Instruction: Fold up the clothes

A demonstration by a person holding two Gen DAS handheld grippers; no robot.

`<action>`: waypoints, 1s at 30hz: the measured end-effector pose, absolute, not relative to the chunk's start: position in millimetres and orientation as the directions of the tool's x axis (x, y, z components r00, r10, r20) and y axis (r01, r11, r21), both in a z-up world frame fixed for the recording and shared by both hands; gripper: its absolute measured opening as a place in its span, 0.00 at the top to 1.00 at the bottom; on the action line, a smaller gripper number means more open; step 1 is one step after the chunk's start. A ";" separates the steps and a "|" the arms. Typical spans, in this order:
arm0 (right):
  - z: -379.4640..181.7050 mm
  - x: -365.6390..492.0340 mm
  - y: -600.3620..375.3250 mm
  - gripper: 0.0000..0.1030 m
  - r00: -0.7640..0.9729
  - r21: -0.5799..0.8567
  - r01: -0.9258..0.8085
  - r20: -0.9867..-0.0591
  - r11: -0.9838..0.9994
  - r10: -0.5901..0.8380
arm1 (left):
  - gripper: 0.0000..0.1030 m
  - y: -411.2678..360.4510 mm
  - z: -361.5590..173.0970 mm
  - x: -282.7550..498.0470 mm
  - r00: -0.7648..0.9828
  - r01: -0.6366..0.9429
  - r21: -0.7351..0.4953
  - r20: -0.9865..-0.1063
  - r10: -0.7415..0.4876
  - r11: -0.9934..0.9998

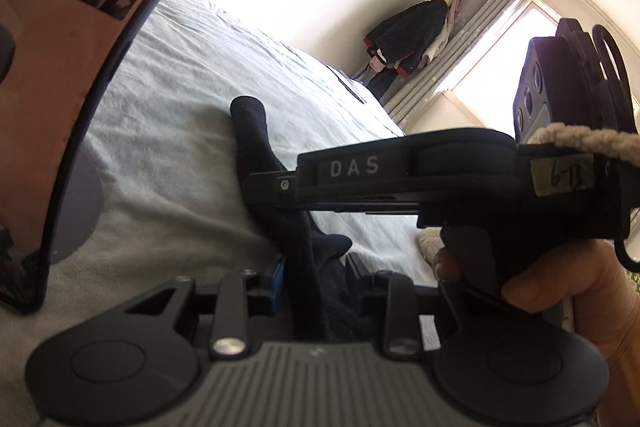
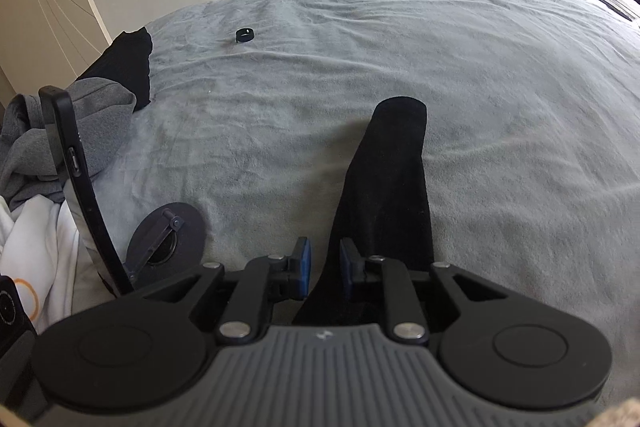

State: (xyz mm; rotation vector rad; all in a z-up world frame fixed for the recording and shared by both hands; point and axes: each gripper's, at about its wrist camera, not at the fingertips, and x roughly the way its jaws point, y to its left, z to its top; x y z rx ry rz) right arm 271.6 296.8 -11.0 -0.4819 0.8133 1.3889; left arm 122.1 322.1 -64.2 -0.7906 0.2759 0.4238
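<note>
Right gripper [image 2: 323,263]: blue pads [image 2: 305,263] parted; black sock [image 2: 386,187] passes between them, hugging the right-hand pad, a strip of bedcover showing beside the left-hand one. No pinch visible.

Left gripper [image 1: 316,283]: sock [image 1: 296,243] runs up through its gap; blue pad on one side just beside the cloth. Cannot tell whether the pads press.

Sock lies flat on the pale grey bedcover [image 2: 480,87], stretching away from both sets of fingers, rounded end farthest.

Left wrist view: hand [image 1: 560,299] holding the right gripper's handle, crossing above the sock.

Farther left on the bed: grey garment [image 2: 40,139], black garment [image 2: 124,63], small black ring [image 2: 244,35].
</note>
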 end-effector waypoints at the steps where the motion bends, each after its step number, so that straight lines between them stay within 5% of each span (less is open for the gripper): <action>1: -11.2 271.5 296.5 0.72 -0.004 0.145 -0.977 -0.745 0.155 0.667 | 0.70 322.9 -64.3 121.5 0.881 -0.466 -0.625 -0.392 0.264 0.626; 6: -19.8 269.7 299.3 0.68 0.067 0.047 -0.986 -0.770 0.162 0.634 | 0.70 322.0 -62.0 114.4 0.874 -0.481 -0.613 -0.390 0.290 0.627; 11: -22.4 267.4 298.4 0.90 0.125 -0.021 -0.986 -0.757 0.167 0.641 | 0.69 318.6 -61.8 112.9 0.862 -0.503 -0.604 -0.405 0.306 0.617; 19: 5.5 277.5 287.0 0.92 -0.102 0.277 -0.957 -0.602 0.087 0.792 | 0.59 316.2 -59.2 105.4 0.860 -0.510 -0.607 -0.377 0.344 0.609; 24: 4.6 271.1 297.7 0.82 -0.174 0.340 -0.939 -0.604 0.054 0.778 | 0.58 318.3 -59.9 103.3 0.852 -0.524 -0.612 -0.388 0.353 0.592; 27: 6.2 275.6 294.4 0.60 -0.123 0.325 -0.941 -0.584 0.092 0.802 | 0.58 320.5 -62.5 104.9 0.842 -0.539 -0.612 -0.397 0.364 0.579; 30: 2.0 288.1 293.9 0.60 -0.027 0.287 -0.940 -0.600 0.183 0.800 | 0.59 319.4 -64.3 104.1 0.839 -0.545 -0.612 -0.407 0.362 0.573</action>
